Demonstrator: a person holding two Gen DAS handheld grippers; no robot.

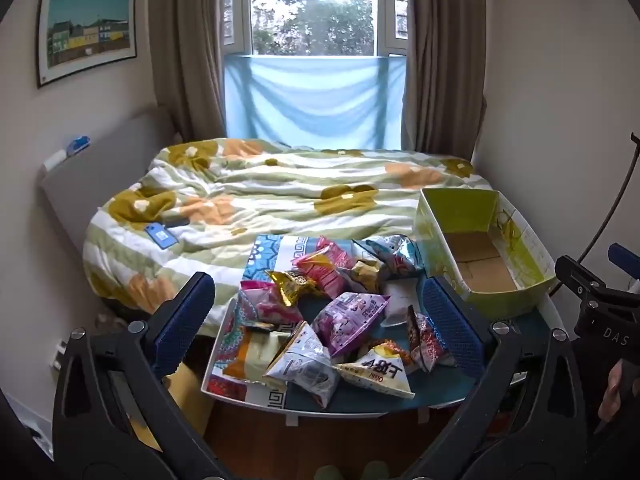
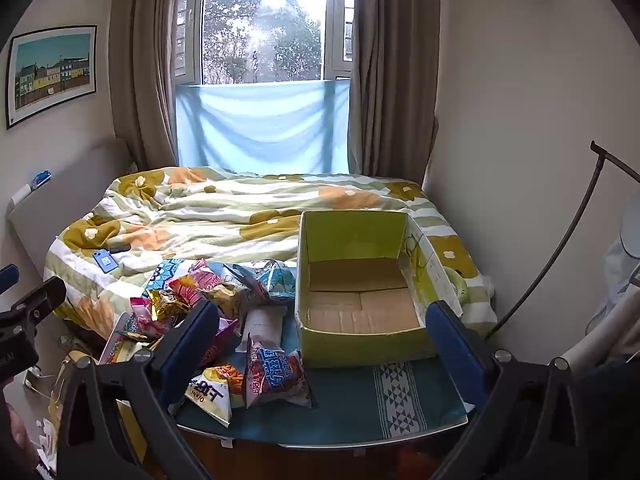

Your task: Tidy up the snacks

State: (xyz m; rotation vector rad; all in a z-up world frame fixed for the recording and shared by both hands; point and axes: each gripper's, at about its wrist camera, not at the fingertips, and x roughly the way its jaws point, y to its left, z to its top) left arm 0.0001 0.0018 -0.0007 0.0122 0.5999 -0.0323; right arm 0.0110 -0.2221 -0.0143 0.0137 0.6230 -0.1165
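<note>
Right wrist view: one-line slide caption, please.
Open right gripper hovers before an empty green cardboard box beside a pile of snack packets on a patterned table.

Snack packets point(image 1: 320, 320) heaped beside empty green box point(image 1: 520, 296).

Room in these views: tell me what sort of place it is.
A bedroom, most likely in a home. A bed with a flowered quilt fills the middle, curtains frame a window, and a framed picture hangs on the wall.
</note>
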